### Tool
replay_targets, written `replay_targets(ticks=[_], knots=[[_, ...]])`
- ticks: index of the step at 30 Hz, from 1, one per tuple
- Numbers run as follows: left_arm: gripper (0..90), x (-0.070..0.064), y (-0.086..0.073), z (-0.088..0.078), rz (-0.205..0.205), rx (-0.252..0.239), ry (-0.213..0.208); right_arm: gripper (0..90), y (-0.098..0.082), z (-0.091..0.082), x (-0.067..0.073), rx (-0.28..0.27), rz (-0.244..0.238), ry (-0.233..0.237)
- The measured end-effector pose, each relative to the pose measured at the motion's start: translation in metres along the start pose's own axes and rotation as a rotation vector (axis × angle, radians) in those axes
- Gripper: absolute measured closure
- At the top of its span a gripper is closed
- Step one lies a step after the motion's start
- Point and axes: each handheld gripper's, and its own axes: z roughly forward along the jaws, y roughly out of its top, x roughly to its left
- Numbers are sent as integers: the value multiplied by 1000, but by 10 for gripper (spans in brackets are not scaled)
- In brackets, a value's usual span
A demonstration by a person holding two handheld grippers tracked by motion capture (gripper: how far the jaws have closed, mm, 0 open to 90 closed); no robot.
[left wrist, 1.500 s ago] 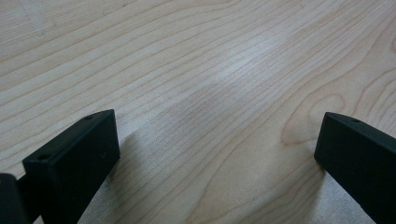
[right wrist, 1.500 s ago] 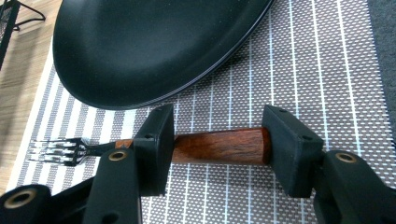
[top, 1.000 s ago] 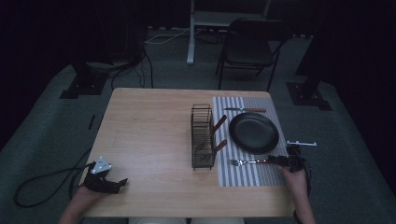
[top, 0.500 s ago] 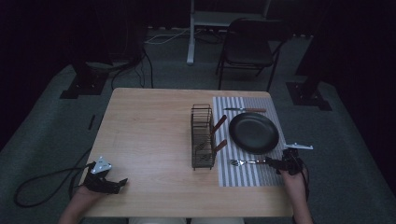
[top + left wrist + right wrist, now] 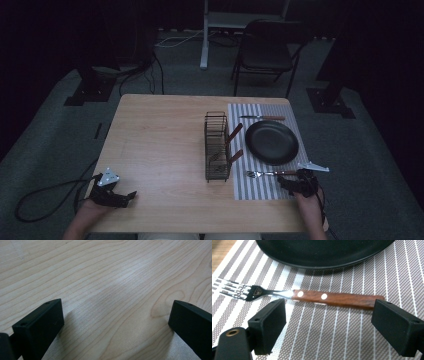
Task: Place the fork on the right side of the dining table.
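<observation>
While wire rack [image 5: 217, 146] holds two wood-handled utensils [image 5: 234, 134], plate [image 5: 271, 142] bare.

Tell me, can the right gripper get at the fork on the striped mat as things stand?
Probably yes. The right gripper sits just behind the fork with its fingers spread wide, having just been opening, with nothing between them. The fork lies flat on the striped mat, clear of the black plate.

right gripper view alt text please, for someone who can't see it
A wooden-handled fork lies flat on a grey-and-white striped placemat, just beyond the open right gripper, untouched by its black jaws. The rim of a black plate crosses the top.
</observation>
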Motion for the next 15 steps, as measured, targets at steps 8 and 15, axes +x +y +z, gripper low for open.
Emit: replay_targets(ticks=[8, 15], knots=[[0, 0, 0, 0, 0, 0, 0, 114, -16, 0, 6, 10, -25, -47], [0, 0, 0, 0, 1, -1, 1, 114, -28, -3, 13, -28, -71, -59]])
